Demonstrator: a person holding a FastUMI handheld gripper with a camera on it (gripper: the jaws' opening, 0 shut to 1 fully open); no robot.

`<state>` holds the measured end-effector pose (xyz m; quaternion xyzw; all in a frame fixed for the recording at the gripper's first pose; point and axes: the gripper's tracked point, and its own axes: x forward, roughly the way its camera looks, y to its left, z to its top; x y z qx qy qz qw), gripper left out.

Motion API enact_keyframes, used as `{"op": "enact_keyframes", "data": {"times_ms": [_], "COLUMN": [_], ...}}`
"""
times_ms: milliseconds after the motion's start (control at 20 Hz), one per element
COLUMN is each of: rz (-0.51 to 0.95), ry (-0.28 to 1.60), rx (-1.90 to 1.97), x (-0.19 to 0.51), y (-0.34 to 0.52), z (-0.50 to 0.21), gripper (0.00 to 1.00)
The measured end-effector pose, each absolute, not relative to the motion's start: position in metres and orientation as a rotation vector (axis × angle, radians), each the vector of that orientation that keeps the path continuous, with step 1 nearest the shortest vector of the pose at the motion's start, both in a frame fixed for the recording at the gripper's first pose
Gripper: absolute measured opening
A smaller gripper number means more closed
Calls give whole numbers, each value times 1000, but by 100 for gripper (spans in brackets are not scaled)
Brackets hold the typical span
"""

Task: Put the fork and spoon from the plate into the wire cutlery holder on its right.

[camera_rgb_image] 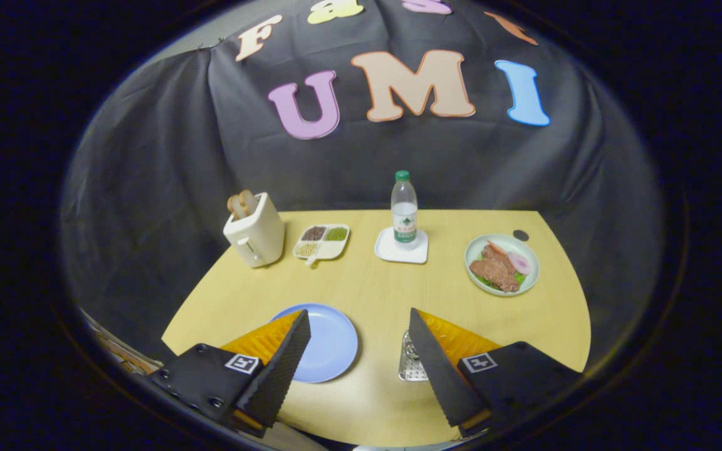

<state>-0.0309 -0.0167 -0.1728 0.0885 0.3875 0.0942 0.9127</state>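
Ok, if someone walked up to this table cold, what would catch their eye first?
Probably the gripper, its fingers spread open and holding nothing, with the blue plate by the left finger and the metal cutlery holder peeking out by the right one. Beyond them, the water bottle stands upright on a white coaster, between a toaster with bread and a plate of meat.

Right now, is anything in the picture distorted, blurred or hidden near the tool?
Gripper view: fisheye bends the table's far edge; focus is sharp on the blue plate; the open tool's right finger hides most of the metal cutlery holder; lighting soft, no glare.
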Motion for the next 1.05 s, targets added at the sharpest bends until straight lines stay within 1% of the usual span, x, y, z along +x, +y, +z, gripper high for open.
{"op": "enact_keyframes", "data": {"times_ms": [200,400,600,750,1050], "rz": [72,37,15,-42,-12], "ry": [573,420,326,245,215], "rx": [168,162,154,156,133], "x": [-34,-37,-34,-27,-22], "y": [-27,-16,-7,-10,-4], "z": [-139,-117,-97,-83,-65], "gripper": [100,100,100,100,100]}}
